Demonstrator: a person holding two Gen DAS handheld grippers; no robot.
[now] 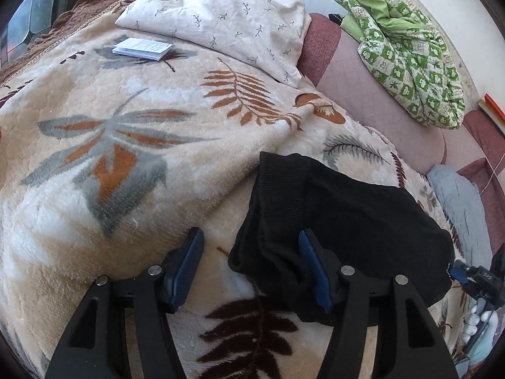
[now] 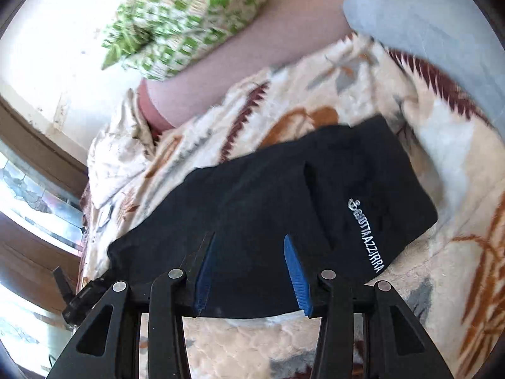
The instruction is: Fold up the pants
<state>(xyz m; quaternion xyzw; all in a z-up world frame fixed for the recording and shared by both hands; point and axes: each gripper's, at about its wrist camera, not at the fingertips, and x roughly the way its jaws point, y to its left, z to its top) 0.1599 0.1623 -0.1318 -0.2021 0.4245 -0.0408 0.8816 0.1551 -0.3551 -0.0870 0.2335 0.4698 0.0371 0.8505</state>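
- The left gripper (image 1: 251,254) has its jaws spread wide and grasps nothing; its blue-padded fingers (image 1: 311,260) hang above the bed, the right-hand finger over the near left edge of the black pants (image 1: 347,218), the left-hand finger over bare blanket beside them.
- The right gripper (image 2: 249,252) is likewise released, jaws apart, with both blue pads over the near edge of the black pants (image 2: 268,208); whether the pads touch the cloth cannot be told.
- The pants lie folded into a compact dark bundle on the leaf-print fleece blanket (image 1: 126,145), just ahead of both sets of jaws. In the left wrist view a ribbed cuff end points away from the gripper. In the right wrist view white lettering (image 2: 366,233) runs along the fabric to the right of the jaws.
- In the left wrist view the right gripper shows at the far right edge of the pants, held by a white-gloved hand (image 1: 479,319).
- Beyond the pants, farther up the blanket, sits a white pillow with a small sprig print (image 1: 221,15), and a folded paper booklet (image 1: 142,49) lies on the blanket just in front of the pillow.
- To the right of the pants a pink sofa back (image 1: 372,98) borders the blanket, carrying a crumpled green-and-white patterned cloth (image 1: 407,57).
- A pale grey-blue cushion (image 1: 457,202) lies near the right side of the pants.
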